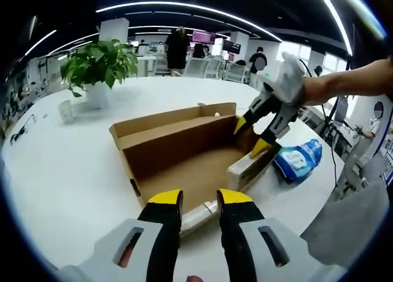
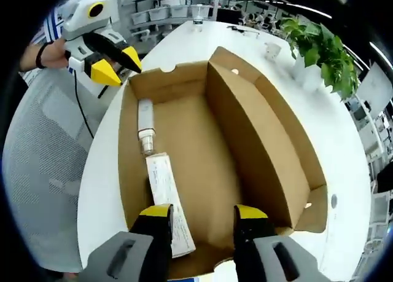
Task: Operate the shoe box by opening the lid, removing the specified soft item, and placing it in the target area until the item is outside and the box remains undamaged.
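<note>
My left tongs [image 1: 199,199] sit low at the near end of the box [image 1: 178,150], jaws apart by a narrow gap with nothing between them; the yellow tips hang just over the box's near wall. Ahead of them the box lies open on the white table [image 1: 73,171], its lid [image 1: 169,119] folded back on the far side. Past the box to my right, my right tongs [image 1: 250,137] come down over the far right corner, jaws apart, tips just above a white carton [image 1: 245,168] leaning against the right wall. Just outside that wall, on the table, lies a blue and white soft pack [image 1: 299,159]. A potted plant [image 1: 98,64] and a small white cup [image 1: 66,110] stand well off to the far left.

From my right tongs [image 2: 202,215] I look down into the box [image 2: 202,141]. The jaws are open fairly wide and hold nothing. Under the left tip the white carton [image 2: 169,208] lies along the left wall, and beyond it, in line, a white tube [image 2: 145,125] with a ribbed end. The rest of the floor is bare cardboard. The lid [image 2: 270,141] stands up along the right side. At the far left corner my left tongs [image 2: 116,64] hover just outside the box, tips slightly apart. The plant [image 2: 322,51] is far right on the table [image 2: 344,147].
</note>
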